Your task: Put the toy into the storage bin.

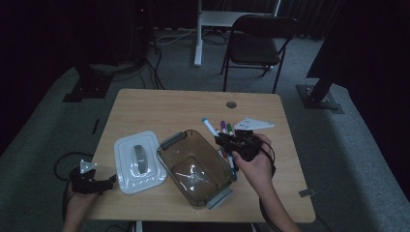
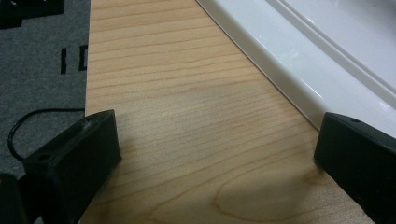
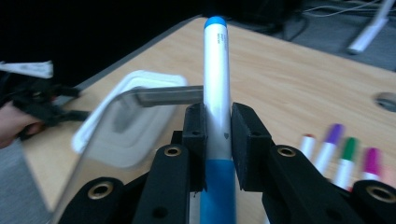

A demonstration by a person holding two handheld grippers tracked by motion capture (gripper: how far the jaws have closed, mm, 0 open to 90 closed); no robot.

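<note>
Marker (image 3: 217, 70) | pinched upright between right gripper (image 3: 217, 135) pads | left gripper (image 2: 215, 154) spread, empty

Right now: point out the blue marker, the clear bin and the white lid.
blue marker (image 3: 217, 88): right gripper view, white barrel above the jaws.
clear bin (image 1: 170, 143): high view, grey handle on far rim.
white lid (image 1: 126, 178): high view, near flat rim.

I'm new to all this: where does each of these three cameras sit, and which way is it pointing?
High view: above the person's side, looking forward and down on the wooden table; both forearms show, right gripper and left gripper.
Left gripper view: rides the left gripper, jaws open over bare wood beside the white lid.
Right gripper view: rides the right gripper, jaws shut on a blue marker.
Shared: the white lid and the clear bin.
</note>
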